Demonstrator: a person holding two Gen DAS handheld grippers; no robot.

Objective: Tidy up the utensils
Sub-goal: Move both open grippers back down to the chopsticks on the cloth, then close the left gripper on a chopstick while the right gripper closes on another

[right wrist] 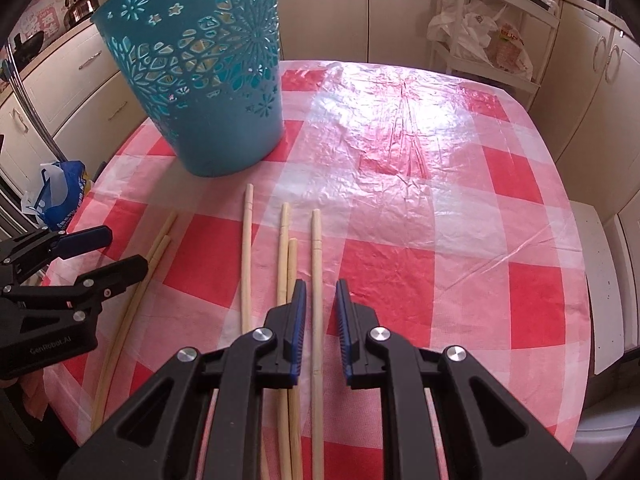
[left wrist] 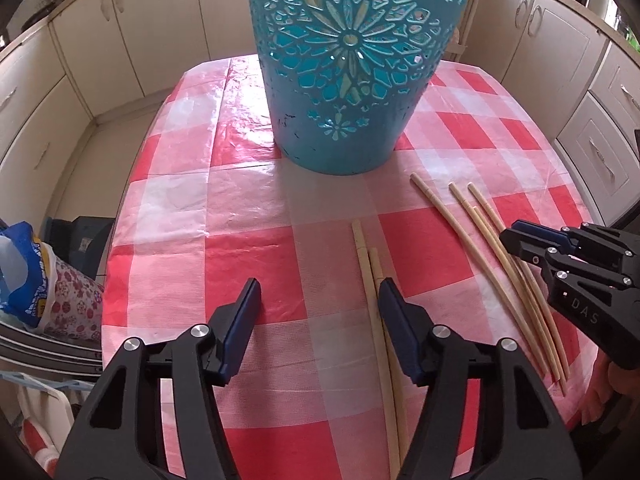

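Note:
A teal perforated basket (left wrist: 344,64) stands upright on the red-checked tablecloth; it also shows in the right wrist view (right wrist: 208,80). Several pale wooden chopsticks lie flat in front of it. A pair of chopsticks (left wrist: 378,312) lies beside the right finger of my left gripper (left wrist: 318,292), which is open and empty. A group of chopsticks (left wrist: 492,248) lies further right, under my right gripper (left wrist: 516,248). In the right wrist view my right gripper (right wrist: 320,292) is open, its jaws either side of one chopstick (right wrist: 317,280). My left gripper (right wrist: 116,252) shows at the left edge.
The tablecloth (right wrist: 420,208) covers a rounded table. Cream cabinets surround it. A shelf rack with plastic bags (right wrist: 492,40) stands at the back right. A blue bag (right wrist: 60,196) sits on the floor at the left.

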